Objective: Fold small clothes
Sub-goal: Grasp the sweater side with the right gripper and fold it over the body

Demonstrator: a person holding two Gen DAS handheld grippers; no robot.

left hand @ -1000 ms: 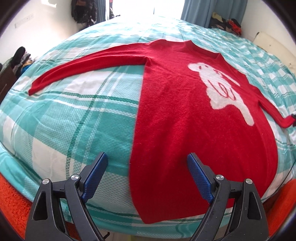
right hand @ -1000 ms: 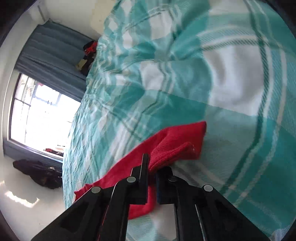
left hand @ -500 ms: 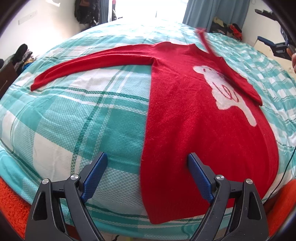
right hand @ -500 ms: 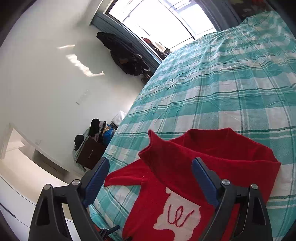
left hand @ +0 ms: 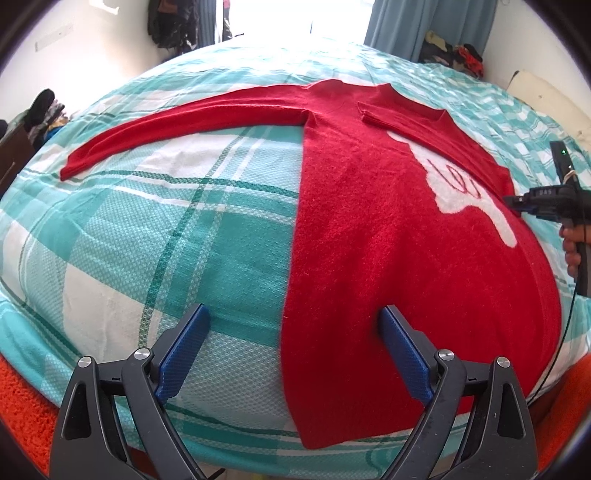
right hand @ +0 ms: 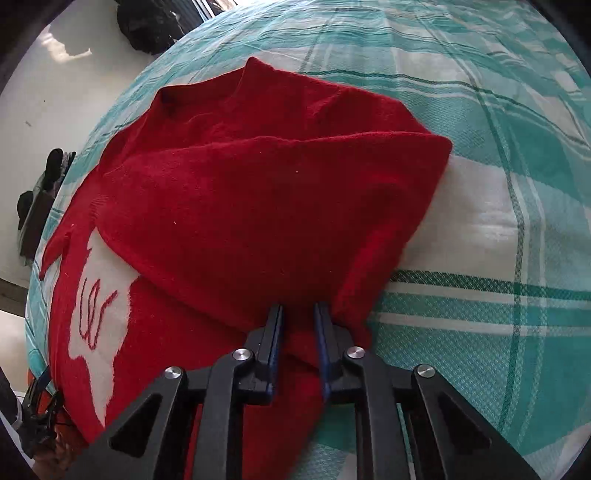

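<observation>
A red sweater (left hand: 369,229) with a white figure (left hand: 465,192) lies flat on the teal plaid bed (left hand: 166,229). Its left sleeve (left hand: 177,125) stretches out to the left. Its right sleeve (right hand: 258,206) is folded over the chest. My left gripper (left hand: 293,332) is open and empty above the sweater's lower left edge. My right gripper (right hand: 298,314) is nearly shut on a fold of the sweater at its right side (right hand: 354,295); it also shows at the right edge of the left wrist view (left hand: 517,203).
Orange rug (left hand: 22,417) lies at the bed's near edge. Dark clothes hang by the window (left hand: 173,26). A pile of things sits at the far right corner (left hand: 454,51). Dark furniture stands at the left (left hand: 14,155).
My right gripper, open half a second ago, has come down and closed on the sweater's right side. The right sleeve now lies folded across the chest. My left gripper stays open.
</observation>
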